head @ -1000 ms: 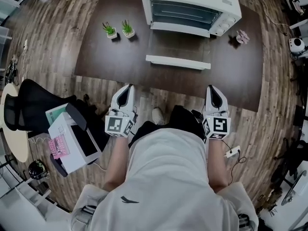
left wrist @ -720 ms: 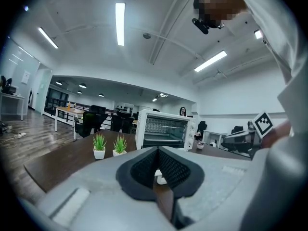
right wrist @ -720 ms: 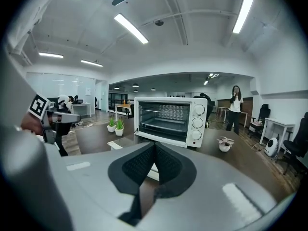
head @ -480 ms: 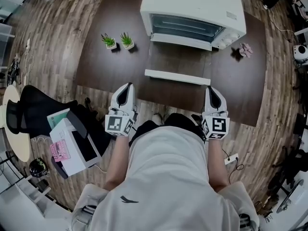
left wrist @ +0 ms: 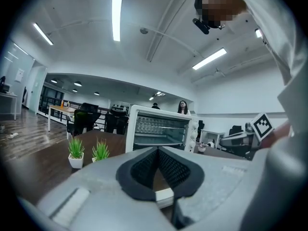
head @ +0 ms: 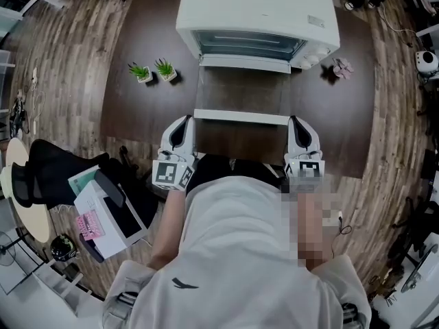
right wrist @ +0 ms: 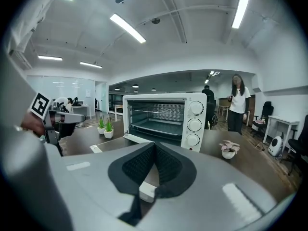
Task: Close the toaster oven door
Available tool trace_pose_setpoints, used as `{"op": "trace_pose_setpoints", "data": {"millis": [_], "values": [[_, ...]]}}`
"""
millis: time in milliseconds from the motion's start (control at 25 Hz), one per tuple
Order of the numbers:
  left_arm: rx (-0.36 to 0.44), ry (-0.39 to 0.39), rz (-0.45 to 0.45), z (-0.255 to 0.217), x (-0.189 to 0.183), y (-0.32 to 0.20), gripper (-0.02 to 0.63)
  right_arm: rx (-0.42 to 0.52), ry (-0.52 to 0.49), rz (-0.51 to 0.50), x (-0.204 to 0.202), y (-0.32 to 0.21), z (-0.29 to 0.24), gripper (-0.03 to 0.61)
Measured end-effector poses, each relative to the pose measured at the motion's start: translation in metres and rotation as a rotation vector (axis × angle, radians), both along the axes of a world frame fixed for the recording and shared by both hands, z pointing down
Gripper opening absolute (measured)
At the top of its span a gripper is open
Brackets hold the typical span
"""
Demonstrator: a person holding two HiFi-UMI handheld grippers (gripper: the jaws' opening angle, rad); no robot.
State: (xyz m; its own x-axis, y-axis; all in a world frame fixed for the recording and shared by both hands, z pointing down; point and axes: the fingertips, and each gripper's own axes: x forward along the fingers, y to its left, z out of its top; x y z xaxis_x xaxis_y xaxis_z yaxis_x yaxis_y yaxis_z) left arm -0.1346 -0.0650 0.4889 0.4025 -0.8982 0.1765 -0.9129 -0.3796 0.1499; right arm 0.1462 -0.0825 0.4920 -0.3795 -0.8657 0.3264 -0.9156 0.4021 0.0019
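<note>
The white toaster oven (head: pixel 257 19) stands at the back of the dark table, its glass door (head: pixel 240 91) folded down flat toward me. The door's white handle bar (head: pixel 241 117) lies between my two grippers. My left gripper (head: pixel 180 123) sits just off the bar's left end and my right gripper (head: pixel 300 123) just off its right end. Both are shut with nothing between the pads. In the left gripper view the oven (left wrist: pixel 161 129) shows beyond the shut left gripper (left wrist: pixel 158 149). The right gripper view has the oven (right wrist: pixel 163 119) open behind the shut right gripper (right wrist: pixel 154 146).
Two small potted plants (head: pixel 152 70) stand left of the oven and a pink succulent (head: pixel 341 67) right of it. A black chair (head: pixel 41 177) and a white box (head: pixel 103 208) are on the floor at left. A person (right wrist: pixel 238 102) stands far behind the table (head: pixel 130 112).
Both grippers have moved forward from past the table's front edge to either end of the door handle. The head view has shifted forward with them.
</note>
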Motion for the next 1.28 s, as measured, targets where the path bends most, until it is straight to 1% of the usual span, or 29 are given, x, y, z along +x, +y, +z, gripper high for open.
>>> {"op": "trace_pose_setpoints", "data": {"millis": [160,240,280,360,400,440,520,560,600,680,720,800,840,880,1000,1040,1120,1160,1200,1280], "values": [[0.002,-0.003,0.033,0.000,0.003,-0.014,-0.003,-0.002,0.013,0.060,0.010,-0.004,0.004,0.003],[0.001,-0.003,0.035,0.000,0.000,-0.019,-0.003,-0.020,0.032,0.096,0.017,-0.004,0.014,0.005],[0.002,-0.002,0.036,0.000,-0.002,-0.021,-0.003,-0.038,0.041,0.110,0.020,-0.003,0.021,0.015],[0.002,-0.004,0.044,0.002,-0.004,-0.023,-0.003,-0.097,0.057,0.125,0.025,0.001,0.044,0.050],[0.001,-0.007,0.048,0.003,-0.005,-0.023,-0.003,-0.137,0.062,0.131,0.028,0.004,0.058,0.079],[-0.001,-0.009,0.051,0.004,-0.006,-0.023,-0.003,-0.182,0.062,0.136,0.030,0.007,0.074,0.091],[-0.004,-0.007,0.051,0.005,-0.008,-0.024,-0.003,-0.272,0.051,0.141,0.030,0.015,0.106,0.146],[-0.006,-0.006,0.050,0.006,-0.009,-0.024,-0.003,-0.299,0.043,0.140,0.029,0.018,0.117,0.157],[-0.007,-0.006,0.051,0.006,-0.011,-0.025,-0.003,-0.303,0.034,0.140,0.027,0.020,0.124,0.170],[-0.006,-0.008,0.056,0.007,-0.013,-0.026,-0.003,-0.280,0.023,0.130,0.024,0.021,0.126,0.152],[-0.006,-0.009,0.056,0.007,-0.014,-0.026,-0.003,-0.278,0.026,0.108,0.021,0.023,0.127,0.143],[-0.006,-0.010,0.056,0.007,-0.017,-0.025,-0.003,-0.306,0.046,0.036,0.014,0.030,0.137,0.195],[-0.006,-0.011,0.056,0.006,-0.018,-0.025,-0.003,-0.323,0.058,0.010,0.011,0.032,0.143,0.207],[-0.006,-0.012,0.055,0.006,-0.019,-0.025,-0.003,-0.337,0.069,0.001,0.010,0.031,0.150,0.207],[-0.010,-0.019,0.055,0.006,-0.024,-0.023,-0.003,-0.371,0.111,0.016,0.006,0.019,0.166,0.204],[-0.011,-0.021,0.055,0.006,-0.025,-0.022,-0.003,-0.378,0.130,0.010,0.004,0.017,0.168,0.218],[-0.013,-0.023,0.053,0.007,-0.026,-0.020,-0.003,-0.377,0.150,-0.017,0.000,0.018,0.169,0.156],[-0.013,-0.023,0.053,0.007,-0.027,-0.020,-0.003,-0.374,0.151,-0.025,-0.001,0.019,0.168,0.138],[-0.013,-0.023,0.054,0.006,-0.027,-0.020,-0.003,-0.375,0.148,-0.029,-0.001,0.020,0.168,0.123],[-0.014,-0.022,0.055,0.006,-0.028,-0.018,-0.003,-0.384,0.137,-0.028,-0.001,0.019,0.165,0.120]]}}
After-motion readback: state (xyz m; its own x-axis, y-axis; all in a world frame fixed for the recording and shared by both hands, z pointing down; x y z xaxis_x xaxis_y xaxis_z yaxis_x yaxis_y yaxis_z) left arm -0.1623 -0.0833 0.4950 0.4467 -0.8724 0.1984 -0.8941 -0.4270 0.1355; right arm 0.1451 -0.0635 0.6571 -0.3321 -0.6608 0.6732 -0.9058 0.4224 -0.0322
